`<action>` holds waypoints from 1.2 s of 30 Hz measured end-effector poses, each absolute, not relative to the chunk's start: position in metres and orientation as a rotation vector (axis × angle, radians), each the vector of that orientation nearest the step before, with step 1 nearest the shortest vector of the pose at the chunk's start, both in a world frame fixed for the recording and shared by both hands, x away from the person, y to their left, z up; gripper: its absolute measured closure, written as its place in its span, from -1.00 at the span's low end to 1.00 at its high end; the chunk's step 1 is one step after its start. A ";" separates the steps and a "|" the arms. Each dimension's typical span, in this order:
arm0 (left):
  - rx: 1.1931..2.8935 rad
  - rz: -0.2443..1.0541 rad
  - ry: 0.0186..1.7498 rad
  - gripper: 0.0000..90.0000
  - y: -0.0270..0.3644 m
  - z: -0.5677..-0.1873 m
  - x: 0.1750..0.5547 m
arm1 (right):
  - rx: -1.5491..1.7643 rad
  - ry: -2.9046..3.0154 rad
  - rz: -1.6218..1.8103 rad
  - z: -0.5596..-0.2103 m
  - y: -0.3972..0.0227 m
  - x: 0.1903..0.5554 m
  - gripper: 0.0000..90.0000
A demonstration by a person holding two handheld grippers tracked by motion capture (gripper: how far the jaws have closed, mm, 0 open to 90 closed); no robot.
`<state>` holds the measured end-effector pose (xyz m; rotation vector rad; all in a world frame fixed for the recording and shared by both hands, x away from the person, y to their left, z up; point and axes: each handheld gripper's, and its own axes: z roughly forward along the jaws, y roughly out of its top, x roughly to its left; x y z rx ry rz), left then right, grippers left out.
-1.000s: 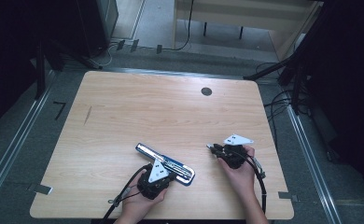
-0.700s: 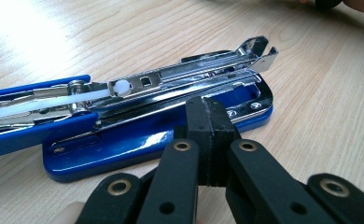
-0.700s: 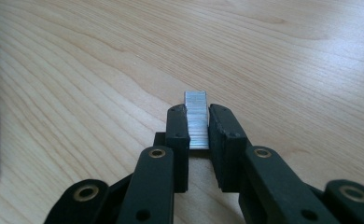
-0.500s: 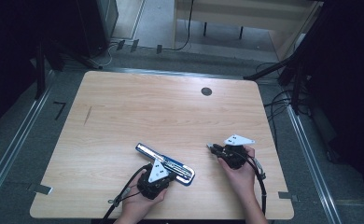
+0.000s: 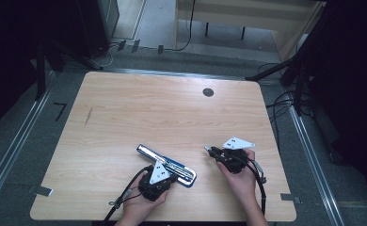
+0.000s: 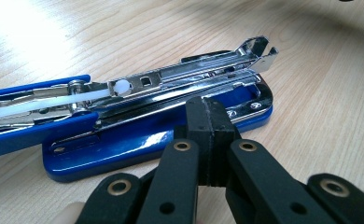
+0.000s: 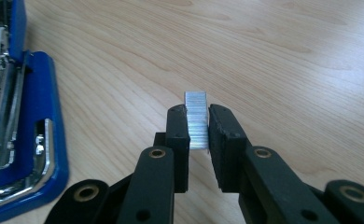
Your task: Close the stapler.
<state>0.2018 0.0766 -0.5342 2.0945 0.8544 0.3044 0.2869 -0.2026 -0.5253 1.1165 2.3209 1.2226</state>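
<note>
Stapler [image 5: 166, 164]: laid open on the near part of the table [image 5: 172, 113], blue base flat on the wood, lid swung back and the metal staple channel [image 6: 189, 77] exposed, so that a refill can be dropped in from above; it is judged that loading is the work in hand
Stapler position: placed slantwise, between the two hands but closer to the left one; its blue base is seen at the left edge of the right gripper view [image 7: 40, 140]
Staple strip [image 7: 196, 119]: held upright between the jaws of the right gripper [image 7: 199, 128], lifted off the wood and kept well apart from the stapler; it is pinched at its flat sides, which leaves the top end free; the strip has not yet been brought to the channel
Left gripper [image 6: 207, 114]: jaws closed flat together with nothing between them; the tips are set against the near side of the blue base, apparently to keep the stapler from sliding while the refill is fed in
Left hand [image 5: 141, 200]: brought in from the bottom edge, gripper pointed forward and to the right at the stapler, low over the table
Right gripper in the high view [image 5: 214, 151]: clamped on the staple strip, tips pointed left toward the stapler
Right hand [image 5: 240, 176]: held near the table's right side, forearm angled in from the bottom edge
</note>
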 end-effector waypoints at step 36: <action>2.092 0.303 0.856 1.00 0.077 -0.534 0.202 | 0.931 2.469 1.309 -0.498 -0.155 0.242 0.77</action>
